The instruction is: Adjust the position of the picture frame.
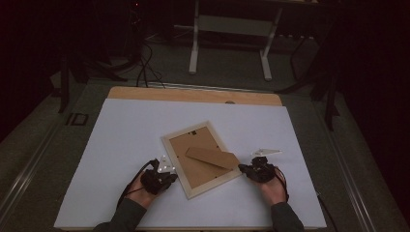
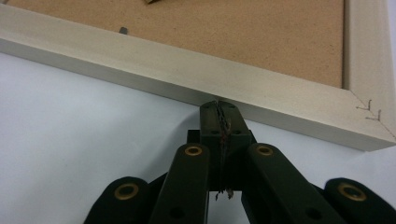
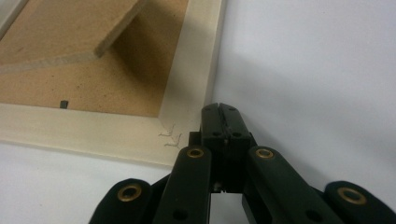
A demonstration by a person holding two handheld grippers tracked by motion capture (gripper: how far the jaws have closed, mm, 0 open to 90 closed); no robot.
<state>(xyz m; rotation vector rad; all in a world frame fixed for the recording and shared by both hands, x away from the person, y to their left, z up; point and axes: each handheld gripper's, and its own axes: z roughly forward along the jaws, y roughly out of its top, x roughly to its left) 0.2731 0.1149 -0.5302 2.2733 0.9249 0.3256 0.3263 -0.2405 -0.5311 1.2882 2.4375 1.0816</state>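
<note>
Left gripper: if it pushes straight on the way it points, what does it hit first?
The left gripper, jaws shut, would meet the outer edge of the pale wooden picture frame, which lies face-down on the white table. The tips look right at that edge already; whether they touch is unclear.

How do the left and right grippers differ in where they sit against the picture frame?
The left gripper meets the picture frame midway along a long side; the right gripper sits beside a corner with staples. Left's tips touch the wood; right's stand just off it. Both have shut jaws holding nothing.
</note>
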